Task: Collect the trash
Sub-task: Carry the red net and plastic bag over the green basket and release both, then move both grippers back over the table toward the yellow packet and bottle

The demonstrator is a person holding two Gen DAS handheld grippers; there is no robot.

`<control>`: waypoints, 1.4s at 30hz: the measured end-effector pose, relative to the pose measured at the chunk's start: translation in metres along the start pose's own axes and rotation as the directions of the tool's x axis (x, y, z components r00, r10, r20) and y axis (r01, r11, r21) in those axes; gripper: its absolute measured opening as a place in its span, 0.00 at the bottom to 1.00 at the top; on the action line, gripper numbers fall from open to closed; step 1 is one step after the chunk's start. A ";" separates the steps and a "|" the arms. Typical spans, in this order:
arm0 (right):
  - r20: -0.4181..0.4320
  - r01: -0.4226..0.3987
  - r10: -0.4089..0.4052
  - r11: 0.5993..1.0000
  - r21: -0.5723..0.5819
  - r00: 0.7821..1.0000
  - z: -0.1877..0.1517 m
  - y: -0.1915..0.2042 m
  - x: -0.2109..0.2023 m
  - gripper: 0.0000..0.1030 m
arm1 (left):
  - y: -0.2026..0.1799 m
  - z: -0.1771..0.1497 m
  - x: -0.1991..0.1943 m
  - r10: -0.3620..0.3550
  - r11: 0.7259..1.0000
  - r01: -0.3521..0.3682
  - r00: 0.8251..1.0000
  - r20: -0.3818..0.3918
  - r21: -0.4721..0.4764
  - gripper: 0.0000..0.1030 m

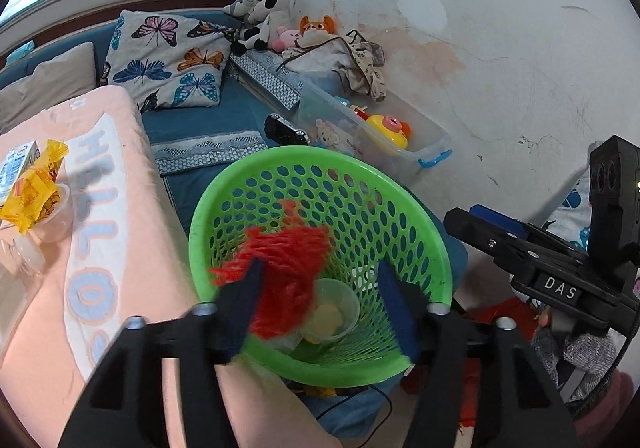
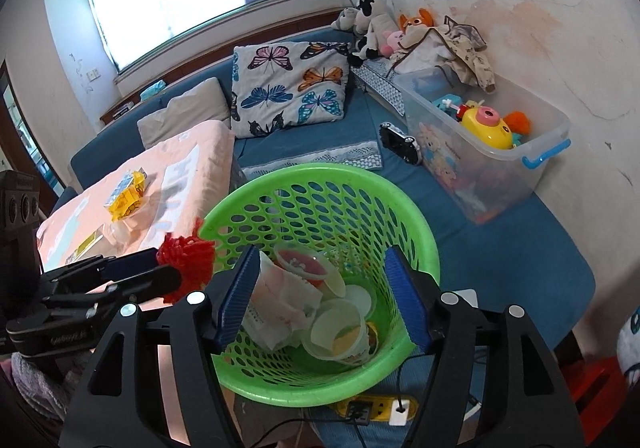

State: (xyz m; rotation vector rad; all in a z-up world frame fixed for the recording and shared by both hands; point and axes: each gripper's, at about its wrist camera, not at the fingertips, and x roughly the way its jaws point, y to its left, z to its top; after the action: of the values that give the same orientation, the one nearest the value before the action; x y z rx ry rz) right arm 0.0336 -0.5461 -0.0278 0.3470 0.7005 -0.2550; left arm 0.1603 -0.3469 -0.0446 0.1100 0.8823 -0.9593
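We see both tongs over the round green perforated plastic basket, which stands between the peach fleece-covered table and the blue bedding. The left gripper has its jaws spread apart, and the red mesh net bag lies against the left pad, over the basket's rim; whether it is pinched we cannot tell, though only one pad seems to touch it. The right gripper is released, its ribbed blue pads wide over the basket's mouth with nothing between them.

Inside the basket lie clear plastic cups, a red-filled jelly cup and crumpled white paper. On the table remain a yellow crinkled wrapper and a small carton. Further off sit a butterfly-print cushion, a clear plastic toy bin and plush animals. A yellow power strip lies just below the basket.
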 end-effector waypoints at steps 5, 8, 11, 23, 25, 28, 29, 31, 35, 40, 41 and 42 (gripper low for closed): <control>0.001 -0.009 0.009 1.000 0.000 1.000 0.001 0.003 -0.001 0.65 | 0.004 -0.003 -0.007 0.010 1.000 -0.010 1.000 0.000 0.000 0.56; 0.002 -0.015 0.015 1.000 -0.007 1.000 0.002 0.008 -0.001 0.65 | 0.010 -0.004 -0.014 0.026 1.000 -0.026 1.000 0.003 0.000 0.56; 0.003 -0.031 0.031 0.999 -0.014 1.000 0.005 0.016 -0.001 0.65 | 0.019 -0.005 -0.027 0.049 0.999 -0.049 0.999 0.018 0.001 0.58; -0.008 -0.123 0.123 0.989 -0.077 0.992 0.021 0.074 0.006 0.68 | 0.096 -0.009 -0.087 0.227 0.972 -0.222 0.972 0.062 -0.080 0.62; -0.013 -0.138 0.137 0.986 -0.097 0.990 0.024 0.087 0.009 0.69 | 0.111 -0.012 -0.098 0.256 0.964 -0.250 0.965 0.063 -0.094 0.62; -0.017 -0.164 0.163 0.979 -0.123 0.986 0.030 0.108 0.013 0.70 | 0.134 -0.015 -0.113 0.303 0.950 -0.296 0.951 0.062 -0.102 0.64; -0.017 -0.173 0.173 0.977 -0.128 0.985 0.031 0.114 0.014 0.70 | 0.142 -0.016 -0.118 0.320 0.944 -0.313 0.945 0.061 -0.106 0.65; -0.022 -0.197 0.196 0.970 -0.141 0.980 0.036 0.128 0.016 0.71 | 0.158 -0.018 -0.128 0.354 0.931 -0.346 0.933 0.059 -0.119 0.65; -0.033 -0.239 0.237 0.956 -0.170 0.971 0.043 0.155 0.020 0.72 | 0.182 -0.022 -0.140 0.396 0.912 -0.385 0.917 0.050 -0.143 0.65; -0.048 -0.282 0.278 0.934 -0.220 0.959 0.049 0.194 0.024 0.74 | 0.210 -0.029 -0.146 0.425 0.893 -0.416 0.905 0.022 -0.172 0.66; -0.049 -0.290 0.286 0.930 -0.225 0.957 0.048 0.199 0.023 0.75 | 0.215 -0.031 -0.146 0.425 0.892 -0.415 0.905 0.017 -0.181 0.66; -0.052 -0.295 0.291 0.927 -0.233 0.955 0.047 0.205 0.023 0.75 | 0.218 -0.033 -0.146 0.424 0.891 -0.414 0.905 0.015 -0.186 0.66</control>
State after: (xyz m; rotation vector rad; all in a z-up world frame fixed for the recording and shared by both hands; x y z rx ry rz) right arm 0.1482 -0.3803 0.0369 0.2192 0.6780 0.1172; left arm 0.2657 -0.1049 -0.0264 0.1143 0.8447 -0.4727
